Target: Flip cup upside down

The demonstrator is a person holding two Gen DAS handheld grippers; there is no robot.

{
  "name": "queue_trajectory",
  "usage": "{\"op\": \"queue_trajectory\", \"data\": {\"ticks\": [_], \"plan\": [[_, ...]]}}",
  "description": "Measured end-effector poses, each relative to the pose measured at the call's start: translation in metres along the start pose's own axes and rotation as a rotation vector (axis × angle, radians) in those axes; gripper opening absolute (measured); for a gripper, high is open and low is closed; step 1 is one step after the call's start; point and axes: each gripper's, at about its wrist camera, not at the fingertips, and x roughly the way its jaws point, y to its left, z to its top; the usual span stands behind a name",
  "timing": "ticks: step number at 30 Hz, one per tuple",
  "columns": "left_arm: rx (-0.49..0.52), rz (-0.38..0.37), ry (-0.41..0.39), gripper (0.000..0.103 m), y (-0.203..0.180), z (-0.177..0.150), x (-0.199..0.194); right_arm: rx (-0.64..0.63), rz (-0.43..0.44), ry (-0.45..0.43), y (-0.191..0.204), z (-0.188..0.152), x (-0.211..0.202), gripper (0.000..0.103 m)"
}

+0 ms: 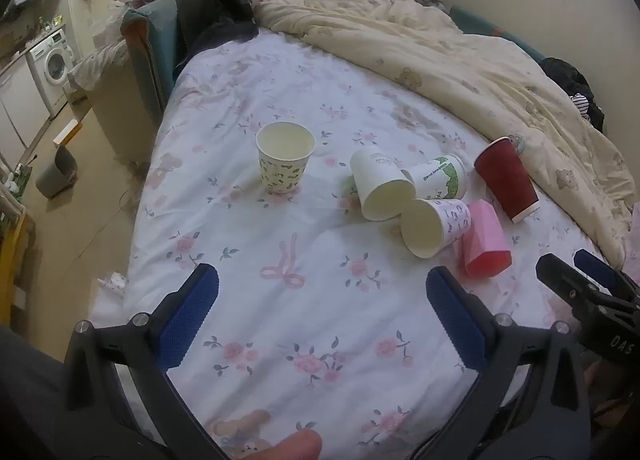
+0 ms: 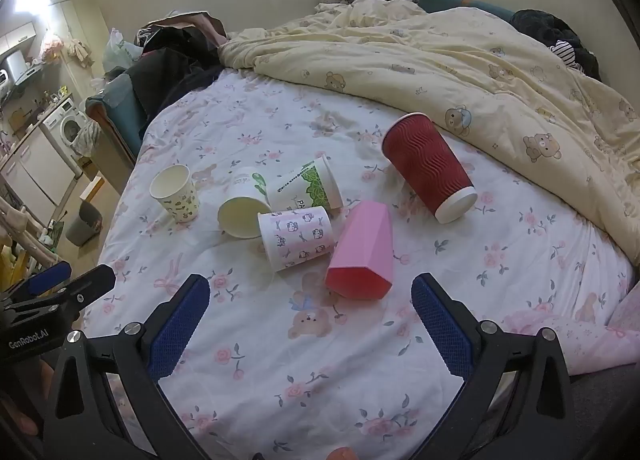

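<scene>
A patterned paper cup [image 1: 285, 157] [image 2: 176, 193] stands upright, mouth up, on the floral bed sheet [image 1: 260, 260]. To its right several cups lie on their sides: a white cup [image 1: 380, 185] [image 2: 245, 203], a green-print cup [image 1: 440, 175] [image 2: 308, 185], a kitty-print cup [image 1: 436, 225] [image 2: 298, 238], a pink faceted cup [image 1: 484, 240] [image 2: 362, 258] and a red ribbed cup [image 1: 506, 179] [image 2: 428, 163]. My left gripper [image 1: 320, 292] is open and empty, near the bed's front edge. My right gripper [image 2: 310, 304] is open and empty, just short of the pink cup.
A cream bear-print duvet [image 2: 480, 71] is bunched along the back and right of the bed. Dark clothes [image 1: 216, 7] pile at the headboard corner. Left of the bed is floor with a grey bin [image 1: 58, 171] and a washing machine [image 1: 54, 59].
</scene>
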Motion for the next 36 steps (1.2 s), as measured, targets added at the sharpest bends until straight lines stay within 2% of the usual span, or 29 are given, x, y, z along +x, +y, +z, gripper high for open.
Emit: {"op": "queue_trajectory", "data": {"ticks": [36], "plan": [[0.003,0.001,-0.002,0.103,-0.001,0.001,-0.002,0.002,0.003,-0.004,0.000,0.000,-0.001,0.103]]}}
